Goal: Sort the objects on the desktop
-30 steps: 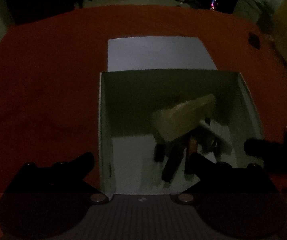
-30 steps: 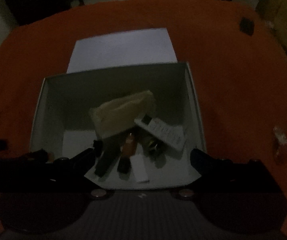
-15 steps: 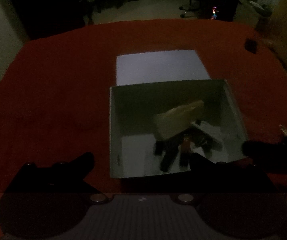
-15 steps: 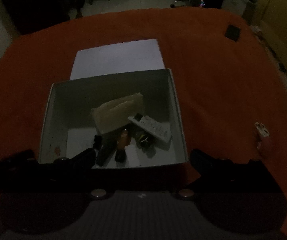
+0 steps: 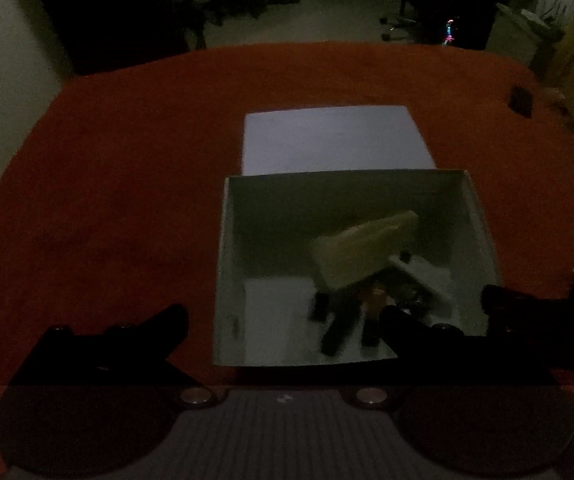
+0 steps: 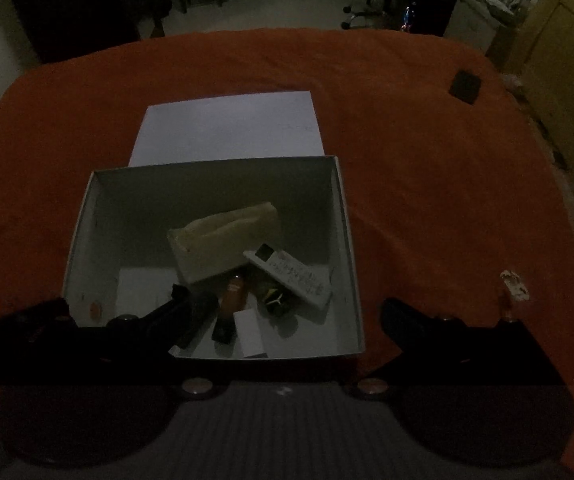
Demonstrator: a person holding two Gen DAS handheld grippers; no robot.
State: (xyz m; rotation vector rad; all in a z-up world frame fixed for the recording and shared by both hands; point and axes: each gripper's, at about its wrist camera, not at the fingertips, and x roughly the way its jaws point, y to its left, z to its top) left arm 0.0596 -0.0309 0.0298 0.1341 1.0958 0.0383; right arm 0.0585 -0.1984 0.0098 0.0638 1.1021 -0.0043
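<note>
An open white box [image 5: 229, 264] [image 6: 83, 224] stands on the red tablecloth, its lid [image 5: 335, 140] [image 6: 227, 128] flat behind it. Inside lie a tan tissue pack [image 5: 363, 252] [image 6: 223, 240], a white remote [image 6: 291, 276], an orange-and-black tube [image 6: 233, 300], a small white card [image 6: 249, 332] and several dark items. My left gripper [image 5: 283, 320] is open and empty at the box's near edge. My right gripper [image 6: 283, 316] is open and empty over the box's near edge. The scene is dim.
A small black object [image 6: 465, 86] [image 5: 521, 100] lies at the table's far right. A small pale scrap [image 6: 513, 284] lies on the cloth right of the box. The right gripper's finger [image 5: 527, 304] shows in the left view. Chairs and furniture stand beyond the table.
Both grippers have pulled back and up from the box, so more of the table shows. The objects in the box have stayed put.
</note>
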